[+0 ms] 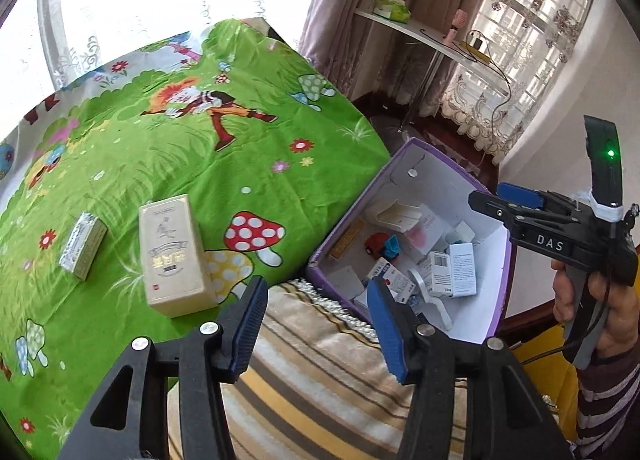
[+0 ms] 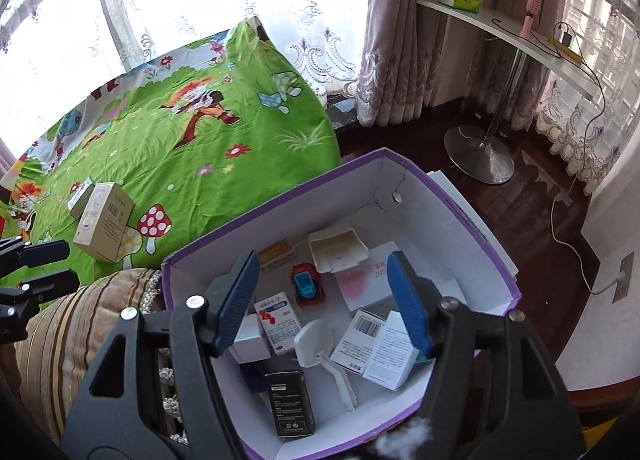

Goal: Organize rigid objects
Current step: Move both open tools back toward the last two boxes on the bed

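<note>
A purple-rimmed white box (image 1: 472, 188) (image 2: 460, 212) stands beside the bed and holds several small cartons, a red and blue toy car (image 2: 307, 285) (image 1: 382, 246), a black carton (image 2: 289, 400) and white plastic pieces. On the green cartoon bedsheet (image 1: 180, 148) (image 2: 224, 140) lie a tall beige carton (image 1: 173, 256) (image 2: 105, 226) and a small pale carton (image 1: 82, 246) (image 2: 82, 197). My left gripper (image 1: 316, 324) is open and empty over a striped cushion (image 1: 320, 376), just right of the beige carton. My right gripper (image 2: 324, 302) is open and empty above the box; it also shows in the left wrist view (image 1: 520, 200).
A white shelf table (image 2: 504, 36) on a chrome pedestal (image 2: 478, 154) stands by the curtained window, with a green pack and a cable on it. Dark wood floor lies behind the box. A wall socket (image 2: 622, 274) with a white cord is at right.
</note>
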`<control>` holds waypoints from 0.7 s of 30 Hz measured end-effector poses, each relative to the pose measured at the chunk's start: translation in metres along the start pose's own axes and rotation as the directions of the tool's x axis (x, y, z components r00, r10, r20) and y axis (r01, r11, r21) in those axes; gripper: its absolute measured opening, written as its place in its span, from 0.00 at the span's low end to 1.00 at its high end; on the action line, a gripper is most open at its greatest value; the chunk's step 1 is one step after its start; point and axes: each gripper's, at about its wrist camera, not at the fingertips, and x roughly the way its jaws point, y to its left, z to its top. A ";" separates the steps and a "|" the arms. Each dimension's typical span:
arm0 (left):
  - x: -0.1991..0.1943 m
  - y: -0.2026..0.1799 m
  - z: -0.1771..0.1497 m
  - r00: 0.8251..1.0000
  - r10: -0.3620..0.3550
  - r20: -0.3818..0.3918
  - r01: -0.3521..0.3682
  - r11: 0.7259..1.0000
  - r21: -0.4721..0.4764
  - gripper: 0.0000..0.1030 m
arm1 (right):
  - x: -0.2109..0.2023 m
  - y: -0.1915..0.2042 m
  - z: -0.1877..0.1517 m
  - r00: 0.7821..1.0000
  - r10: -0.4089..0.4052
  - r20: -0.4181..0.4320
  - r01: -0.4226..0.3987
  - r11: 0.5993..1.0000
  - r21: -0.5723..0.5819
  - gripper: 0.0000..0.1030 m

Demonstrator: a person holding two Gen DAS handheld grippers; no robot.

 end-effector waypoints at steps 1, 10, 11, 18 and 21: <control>-0.002 0.007 0.000 1.000 0.009 0.004 -0.009 1.000 -0.012 0.52 | 0.001 0.007 0.002 1.000 0.013 -0.004 -0.013 1.000 -0.007 0.68; -0.020 0.081 -0.005 0.994 0.106 0.025 -0.103 0.988 -0.115 0.52 | 0.011 0.071 0.016 0.993 0.116 -0.033 -0.119 0.989 -0.089 0.73; -0.022 0.090 -0.006 0.993 0.117 0.023 -0.113 0.985 -0.128 0.52 | 0.013 0.079 0.017 0.991 0.130 -0.041 -0.133 0.986 -0.096 0.73; -0.024 0.145 -0.011 0.983 0.182 0.009 -0.177 0.964 -0.200 0.57 | 0.030 0.138 0.025 0.969 0.219 -0.116 -0.237 0.957 -0.170 0.76; -0.021 0.168 -0.012 0.978 0.207 -0.002 -0.202 0.952 -0.232 0.57 | 0.038 0.163 0.027 0.960 0.238 -0.147 -0.265 0.943 -0.202 0.77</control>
